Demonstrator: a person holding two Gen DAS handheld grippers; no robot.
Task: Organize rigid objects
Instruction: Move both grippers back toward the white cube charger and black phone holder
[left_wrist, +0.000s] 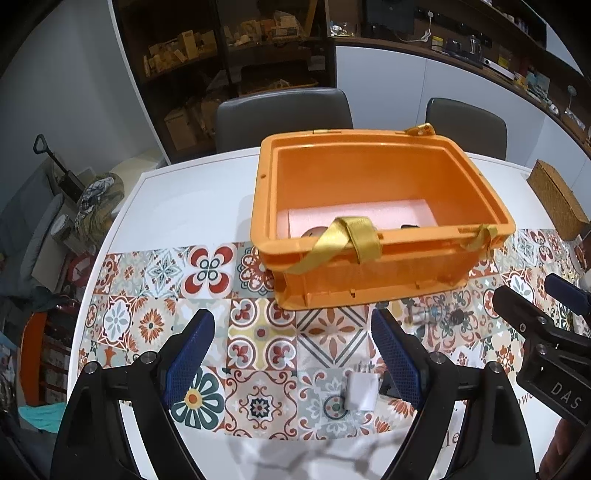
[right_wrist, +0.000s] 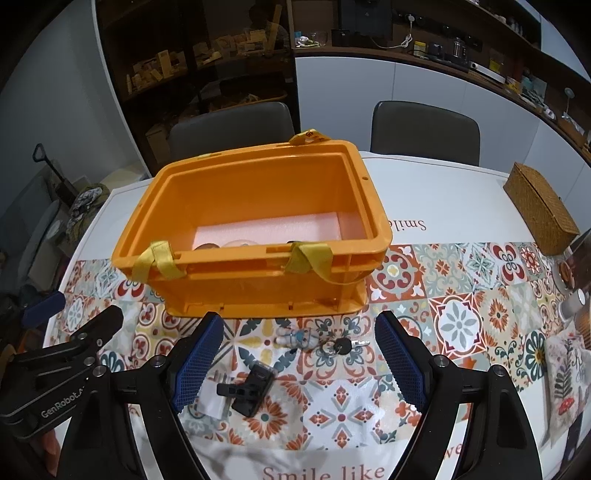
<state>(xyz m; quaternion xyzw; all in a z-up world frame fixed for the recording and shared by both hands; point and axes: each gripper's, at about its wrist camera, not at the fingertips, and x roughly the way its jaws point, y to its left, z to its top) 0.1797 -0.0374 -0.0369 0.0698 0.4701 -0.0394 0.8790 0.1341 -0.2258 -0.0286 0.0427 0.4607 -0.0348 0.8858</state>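
Observation:
An orange plastic bin with yellow straps stands on the patterned table mat; pink foam and a few small items lie inside. My left gripper is open and empty above a white charger plug. My right gripper is open and empty above a black clip-like device, an astronaut figurine and a key with black head. The figurine and key also show blurred in the left wrist view. Each gripper appears at the edge of the other's view.
A woven wicker box sits at the table's right. Two grey chairs stand behind the table. More items, a cup and a printed cloth, lie at the right edge. Shelves fill the background.

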